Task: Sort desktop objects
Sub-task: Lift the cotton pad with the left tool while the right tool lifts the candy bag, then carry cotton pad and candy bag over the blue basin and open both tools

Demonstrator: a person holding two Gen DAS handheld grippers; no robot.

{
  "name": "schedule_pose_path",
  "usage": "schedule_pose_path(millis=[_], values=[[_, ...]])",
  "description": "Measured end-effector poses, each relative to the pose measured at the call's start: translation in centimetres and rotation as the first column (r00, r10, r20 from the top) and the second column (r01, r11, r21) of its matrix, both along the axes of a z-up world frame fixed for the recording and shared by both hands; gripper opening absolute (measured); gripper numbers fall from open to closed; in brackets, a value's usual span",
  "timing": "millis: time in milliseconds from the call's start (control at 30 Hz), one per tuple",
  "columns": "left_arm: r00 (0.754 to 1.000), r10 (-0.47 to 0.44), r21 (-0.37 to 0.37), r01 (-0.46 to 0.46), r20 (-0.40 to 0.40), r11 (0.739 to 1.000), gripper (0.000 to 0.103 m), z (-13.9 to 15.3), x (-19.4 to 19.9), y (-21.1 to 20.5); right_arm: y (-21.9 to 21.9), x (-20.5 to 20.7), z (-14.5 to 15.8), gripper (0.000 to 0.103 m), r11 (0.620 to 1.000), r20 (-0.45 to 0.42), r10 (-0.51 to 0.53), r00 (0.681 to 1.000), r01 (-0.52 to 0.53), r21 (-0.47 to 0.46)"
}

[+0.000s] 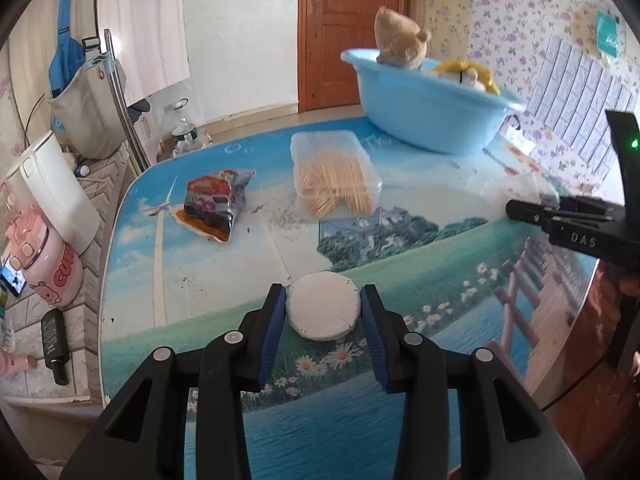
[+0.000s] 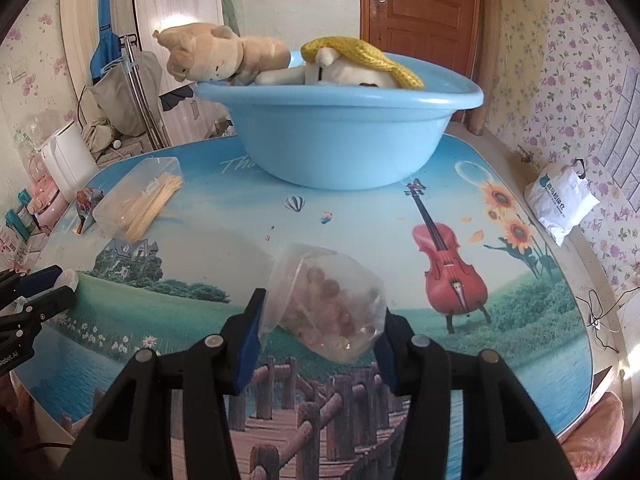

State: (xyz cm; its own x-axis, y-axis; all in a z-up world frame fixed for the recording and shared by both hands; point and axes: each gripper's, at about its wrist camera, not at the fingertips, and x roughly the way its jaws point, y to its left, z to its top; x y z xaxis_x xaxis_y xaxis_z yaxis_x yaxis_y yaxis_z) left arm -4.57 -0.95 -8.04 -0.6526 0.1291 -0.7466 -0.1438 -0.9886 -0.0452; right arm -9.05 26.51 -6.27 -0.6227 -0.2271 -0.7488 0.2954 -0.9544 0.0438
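Sorting partly done: two plush toys (image 2: 224, 56) already in blue basin (image 2: 340, 136).
Left gripper (image 1: 323, 312) pinching white round disc (image 1: 323, 306); right gripper (image 2: 320, 328) clamped on bead cup (image 2: 326, 304); toothpick box (image 1: 336, 176), snack bag (image 1: 212, 204) left on desk (image 2: 240, 216).

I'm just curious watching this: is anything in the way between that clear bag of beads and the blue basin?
Nothing visible. The bag of beads sits between the right gripper fingers, and only bare tabletop lies ahead up to the blue basin.

Soft daylight is filling both views, glaring off the table (image 2: 568, 360) toward four o'clock. Fisheye bending is curving the walls, black vignette is cutting every corner, and the basin (image 1: 432, 120) is smearing slightly at one o'clock.
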Motion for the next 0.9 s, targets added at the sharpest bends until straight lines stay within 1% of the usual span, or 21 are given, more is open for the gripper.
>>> schedule_pose_path(millis=[167,300,433,600,900], values=[[1.0,0.004,0.02,-0.004,-0.015,1.0,0.037,0.9,0.3,-0.1,-0.3,0.5,0.8,0.046,1.0,-0.019,0.018,1.0,-0.018,-0.007],[1.0,0.01,0.088,-0.008,-0.025,0.996,0.037,1.7,0.7,-0.7,-0.7,0.7,1.5,0.044,1.0,-0.022,0.022,1.0,-0.022,-0.011],[0.999,0.016,0.095,-0.012,-0.034,0.995,0.037,2.1,1.1,-1.0,-1.2,1.3,2.0,0.044,0.999,-0.033,0.043,0.999,-0.044,-0.019],[0.999,0.011,0.121,-0.006,-0.039,0.993,0.037,2.7,1.1,-1.0,-1.6,1.9,3.0,0.043,0.997,-0.044,0.063,0.997,-0.064,-0.036],[0.995,-0.032,0.108,0.042,-0.093,0.993,0.037,5.7,0.7,0.3,-1.3,2.4,6.4,0.043,0.994,-0.109,0.069,0.992,-0.078,-0.081]])
